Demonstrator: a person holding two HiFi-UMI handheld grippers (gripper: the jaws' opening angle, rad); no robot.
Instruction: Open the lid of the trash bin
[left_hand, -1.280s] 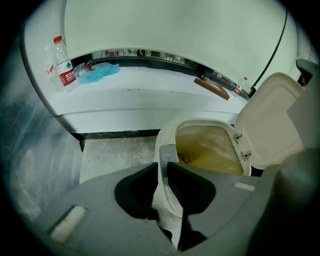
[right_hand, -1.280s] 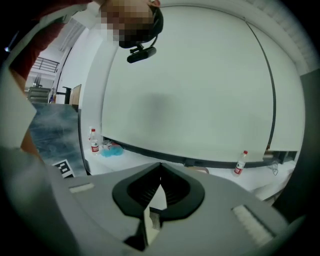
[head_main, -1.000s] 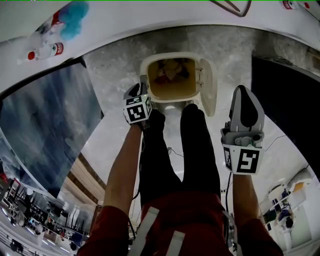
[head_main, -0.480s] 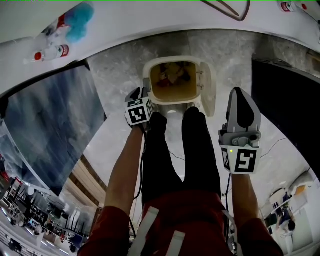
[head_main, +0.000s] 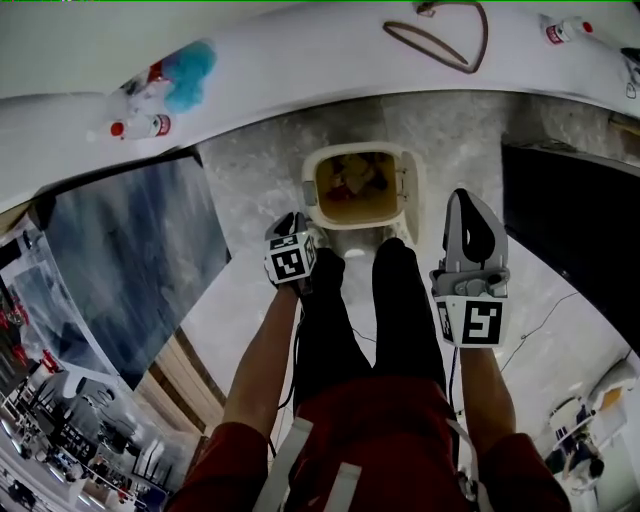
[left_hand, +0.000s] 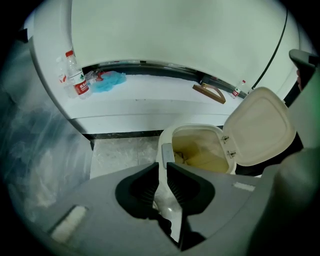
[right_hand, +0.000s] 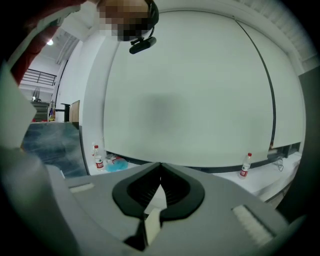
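- The trash bin (left_hand: 195, 128) stands on the floor just beyond and below the tips of my left jaws. Its lid (left_hand: 257, 127) is swung up and back to the right of them, so the mouth is uncovered, with a yellowish liner and some rubbish inside.
- My left gripper (left_hand: 164, 166) points steeply down at the bin's near left wall. Its jaws are a narrow slit apart and closing, with nothing between them and the pads pressing on nothing.
- My right gripper (right_hand: 160, 166) is held off to the right of the bin, pointing nearly level at a white wall. Its jaws meet at the tips and hold nothing.
- My legs (head_main: 400, 300) stand between the two grippers, feet close to the bin.
- Far beyond my left jaws, up and to the left, water bottles (left_hand: 75, 80) and a blue cloth (left_hand: 109, 81) sit on a white ledge (left_hand: 150, 97).
- Beyond and to the right of my right jaws, another bottle (right_hand: 245, 165) stands on that ledge.
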